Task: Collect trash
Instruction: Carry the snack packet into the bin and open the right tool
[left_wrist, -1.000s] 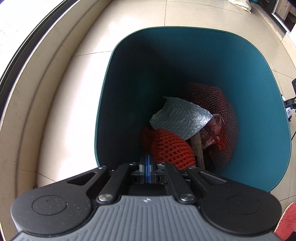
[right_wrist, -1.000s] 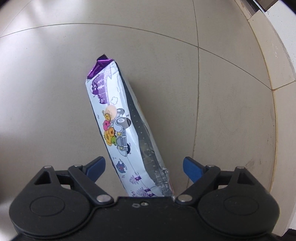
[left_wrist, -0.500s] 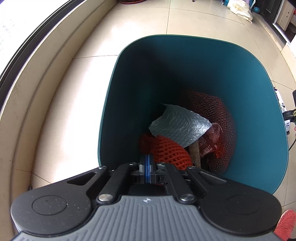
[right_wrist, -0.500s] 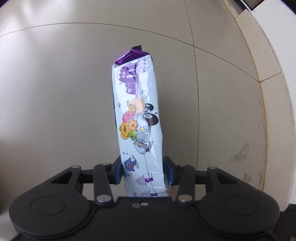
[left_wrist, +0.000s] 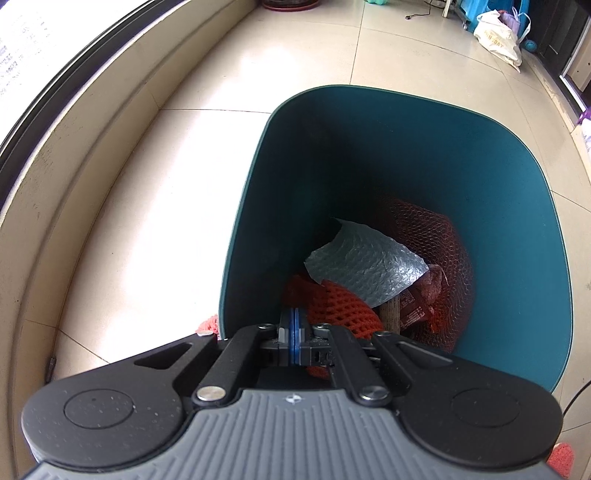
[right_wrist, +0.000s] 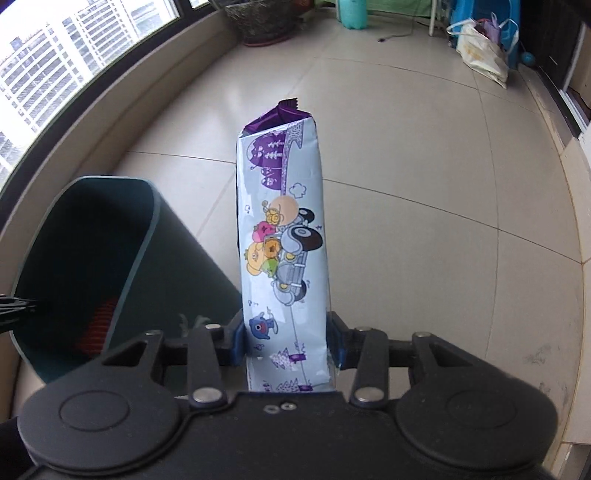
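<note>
Two grippers in play. The right gripper (right_wrist: 286, 339) has its blue pads clamped on both sides of a long white snack packet with purple ends and cartoon printing (right_wrist: 282, 240), which sticks straight out ahead of the jaws, clear above the beige tiled floor (right_wrist: 424, 177). Down to its left stands the teal plastic trash bin (right_wrist: 147, 221), mouth open. Over on the other side, the left gripper (left_wrist: 293, 330) sits with its blue pads pressed flat together at the bin's near rim. Inside the bin lie orange foam fruit netting (left_wrist: 340, 310), a grey bubble-wrap sheet (left_wrist: 369, 266) and a red mesh bag (left_wrist: 443, 251).
</note>
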